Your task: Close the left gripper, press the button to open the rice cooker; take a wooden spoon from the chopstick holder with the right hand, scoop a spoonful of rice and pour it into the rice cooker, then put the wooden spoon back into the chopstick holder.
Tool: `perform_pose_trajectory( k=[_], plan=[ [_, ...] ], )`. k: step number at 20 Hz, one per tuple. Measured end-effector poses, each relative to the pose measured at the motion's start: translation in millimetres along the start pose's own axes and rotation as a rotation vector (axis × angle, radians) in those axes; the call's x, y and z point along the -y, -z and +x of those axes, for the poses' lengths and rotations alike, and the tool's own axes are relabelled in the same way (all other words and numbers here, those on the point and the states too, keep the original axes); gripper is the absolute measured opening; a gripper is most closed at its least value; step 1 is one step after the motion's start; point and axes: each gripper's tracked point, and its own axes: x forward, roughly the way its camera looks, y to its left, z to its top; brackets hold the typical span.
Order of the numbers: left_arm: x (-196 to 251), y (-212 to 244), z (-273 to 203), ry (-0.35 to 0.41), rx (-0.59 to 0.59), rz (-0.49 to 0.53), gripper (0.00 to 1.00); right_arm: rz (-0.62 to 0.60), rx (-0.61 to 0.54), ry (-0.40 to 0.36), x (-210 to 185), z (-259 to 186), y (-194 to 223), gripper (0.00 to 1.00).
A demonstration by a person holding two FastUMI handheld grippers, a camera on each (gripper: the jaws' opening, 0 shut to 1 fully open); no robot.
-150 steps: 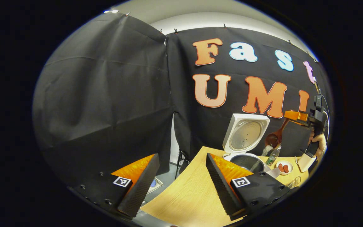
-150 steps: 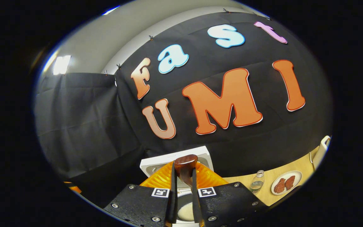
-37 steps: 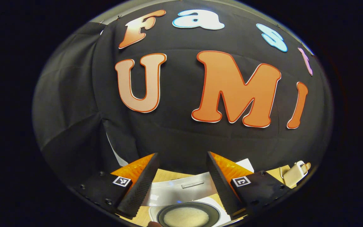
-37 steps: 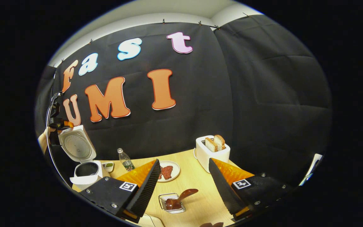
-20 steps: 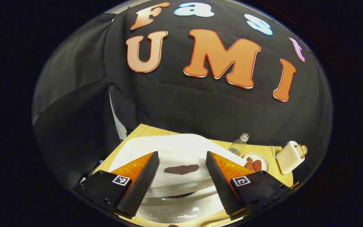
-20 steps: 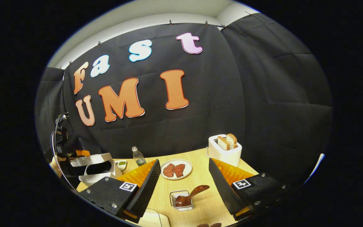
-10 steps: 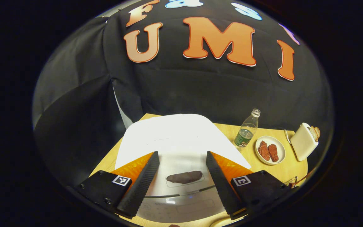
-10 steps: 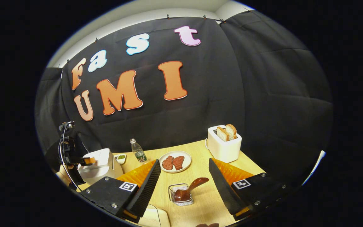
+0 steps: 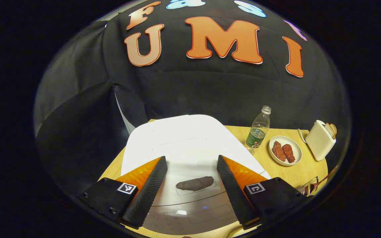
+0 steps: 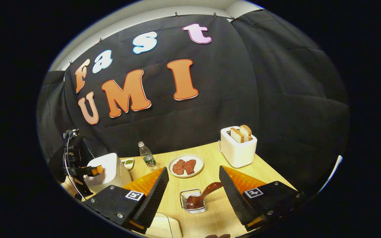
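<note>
Lid down on rice cooker, spoon back in holder, both tongs released

Rice cooker sits directly under the left tongs, white lid shut flat. Left tongs spread wide, nothing between the fingers; a dark oval patch on the lid shows in the gap. Cannot tell whether the fingers touch the lid. Front panel of the cooker sits at the bottom edge of the left gripper view.

In the right gripper view the same cooker stands at the far left of the table, lid closed, with the left tongs on top of it and a hand holding them from behind.

Right tongs spread wide too, holding nothing, above the table. Wooden spoon lies in the wire chopstick holder, bowl end down in the basket, handle leaning out up and right toward the right finger. Holder stands on the table between the two fingers in this view, apart from both.

Other stuff on the table: plastic bottle near the cooker, small dish with something green just beside the cooker, plate with two pieces of meat right of the bottle, white toaster with two bread slices standing in it farther right. A pale object at the bottom edge, too cut off to tell.

Left gripper view has the bottle, plate and toaster in a row to the right of the cooker, and the holder with the spoon at the far right edge.
</note>
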Motion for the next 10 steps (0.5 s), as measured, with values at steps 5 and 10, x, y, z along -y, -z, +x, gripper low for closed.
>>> perform_pose_trajectory(
  k=[5, 10],
  plan=[
    [-9, 4, -14, 0.011, -0.034, -0.019, 1.00, -0.039, 0.049, 0.010, 2, -6, -22, 0.95],
    [-25, -31, -47, 0.006, 0.045, -0.021, 1.00, -0.069, 0.092, 0.004, 3, -9, -45, 0.95]
  ],
)
